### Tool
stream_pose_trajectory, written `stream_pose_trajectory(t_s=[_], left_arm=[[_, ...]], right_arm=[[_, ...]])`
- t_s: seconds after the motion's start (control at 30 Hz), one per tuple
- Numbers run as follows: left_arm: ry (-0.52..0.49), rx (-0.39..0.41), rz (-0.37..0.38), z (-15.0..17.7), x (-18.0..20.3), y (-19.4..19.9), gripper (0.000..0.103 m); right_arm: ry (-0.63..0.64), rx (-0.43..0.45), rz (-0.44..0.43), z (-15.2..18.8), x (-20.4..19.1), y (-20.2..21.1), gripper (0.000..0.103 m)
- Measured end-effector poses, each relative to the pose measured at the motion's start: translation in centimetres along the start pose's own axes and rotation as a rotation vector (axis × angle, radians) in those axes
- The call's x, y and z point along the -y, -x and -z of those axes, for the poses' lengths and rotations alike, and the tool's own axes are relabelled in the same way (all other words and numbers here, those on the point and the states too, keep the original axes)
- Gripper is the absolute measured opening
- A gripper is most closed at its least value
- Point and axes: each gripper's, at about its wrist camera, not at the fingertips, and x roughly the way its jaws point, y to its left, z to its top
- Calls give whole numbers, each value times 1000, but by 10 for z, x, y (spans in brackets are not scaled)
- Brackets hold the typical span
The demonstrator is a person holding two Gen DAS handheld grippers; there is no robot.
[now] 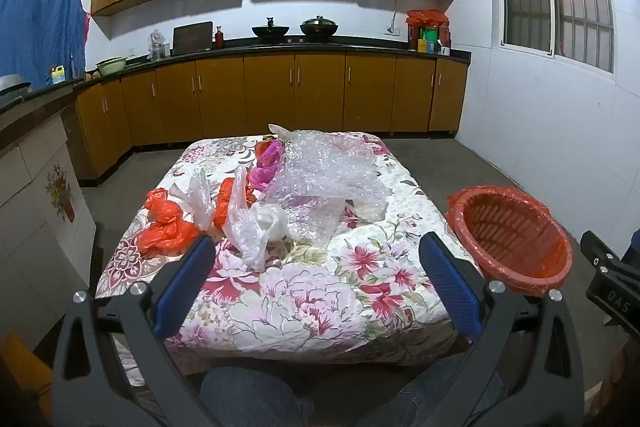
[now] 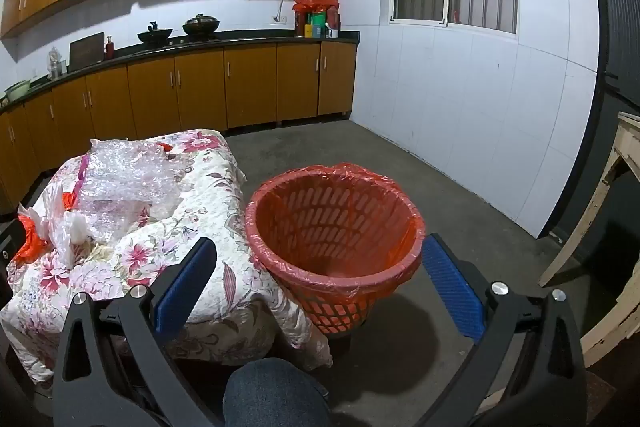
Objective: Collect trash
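Trash, namely crumpled clear, orange and pink plastic bags (image 1: 244, 223) with bubble wrap (image 1: 324, 175), lies piled beyond both empty, wide-apart tongs (image 1: 316, 283) (image 2: 316, 279) on the floral-clothed desk (image 1: 320, 299), beside the orange-lined lattice basket (image 2: 334, 223), apparently ready to receive it.

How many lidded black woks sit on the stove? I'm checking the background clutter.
2: one lidded black wok on the left burner, another right beside it; none appear hidden.
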Motion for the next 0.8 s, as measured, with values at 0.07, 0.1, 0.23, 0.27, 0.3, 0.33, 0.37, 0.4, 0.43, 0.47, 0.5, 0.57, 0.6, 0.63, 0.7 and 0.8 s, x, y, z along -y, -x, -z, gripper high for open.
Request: stream_pose_trajectory(t_s=[0.07, 0.1, 0.23, 0.27, 0.3, 0.33, 0.37, 0.4, 0.43, 0.47, 0.5, 0.57, 0.6, 0.63, 0.7, 0.8], left_arm=[[-1, 1, -1, 0, 0, 0, 99], [-1, 1, -2, 0, 0, 0, 99], [0, -1, -3, 0, -1, 0, 99], [-2, 0, -2, 0, 0, 0, 99], [-2, 0, -2, 0, 0, 0, 99], [-2, 0, -2, 0, 0, 0, 99], [-2, 1, -2, 0, 0, 1, 99], [-3, 1, -2, 0, 0, 1, 99], [-3, 2, -3, 0, 1, 1, 99], [-3, 2, -2, 0, 1, 2, 99], [-3, 2, -2, 0, 1, 2, 99], [-2, -2, -2, 0, 0, 0, 99], [-2, -2, -2, 0, 0, 0, 99], [-2, -2, -1, 0, 0, 0, 99], [-2, -2, -2, 0, 0, 0, 99], [-3, -3, -1, 0, 0, 0, 99]], right_arm=[[0, 0, 0, 0, 0, 0, 101], [0, 0, 0, 0, 0, 0, 101], [1, 2, 1, 0, 0, 1, 101], [1, -3, 1, 1, 0, -1, 101], [1, -3, 1, 1, 0, -1, 101], [0, -3, 1, 0, 0, -1, 101], [0, -2, 1, 0, 0, 0, 101], [-1, -2, 1, 0, 1, 0, 101], [0, -2, 1, 0, 0, 0, 101], [1, -3, 0, 1, 0, 0, 101], [1, -3, 0, 1, 0, 0, 101], [1, -3, 0, 0, 1, 1, 101], [0, -3, 0, 1, 1, 1, 101], [0, -3, 0, 1, 1, 1, 101], [0, -3, 0, 1, 0, 0, 101], [0, -4, 0, 1, 0, 0, 101]])
